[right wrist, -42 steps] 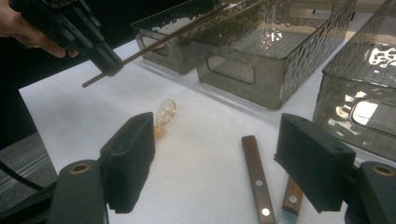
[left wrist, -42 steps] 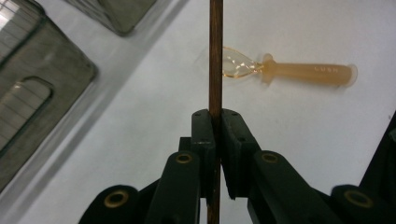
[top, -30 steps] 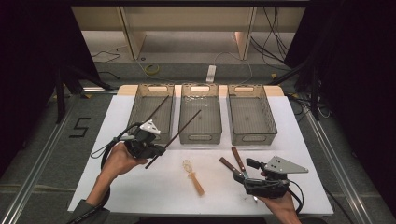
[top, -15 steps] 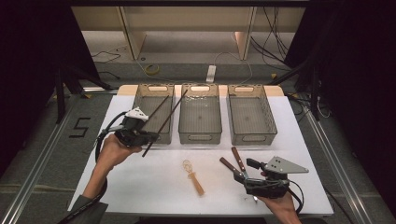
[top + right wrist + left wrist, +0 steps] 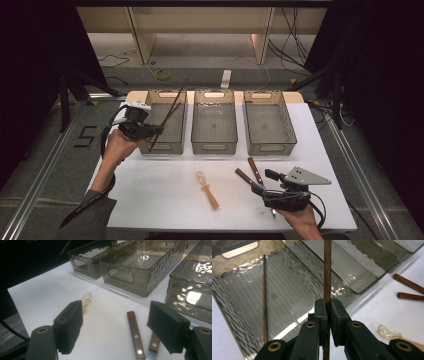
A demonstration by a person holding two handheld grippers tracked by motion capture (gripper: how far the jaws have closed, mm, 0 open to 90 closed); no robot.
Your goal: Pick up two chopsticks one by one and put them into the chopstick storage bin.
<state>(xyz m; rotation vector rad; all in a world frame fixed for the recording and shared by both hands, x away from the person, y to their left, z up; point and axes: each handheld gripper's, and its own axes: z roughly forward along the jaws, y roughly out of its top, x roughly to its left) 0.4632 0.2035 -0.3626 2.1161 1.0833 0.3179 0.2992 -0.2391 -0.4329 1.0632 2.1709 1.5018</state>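
My left gripper is shut on a dark wooden chopstick and holds it slanted over the left clear bin. A second chopstick lies inside that bin. Near the table's front right, my right gripper stands open with nothing between its pads. Just beyond it lie two wooden-handled knives. A small spoon with a wooden handle lies at the front middle of the white table.
Beside the left bin, a middle bin and a right bin complete a row at the back of the table. Bare white table stretches between the bins and the front edge.
My left hand has carried the chopstick away from the front of the table, up and to the far left, over the left bin. The right gripper has stayed put.
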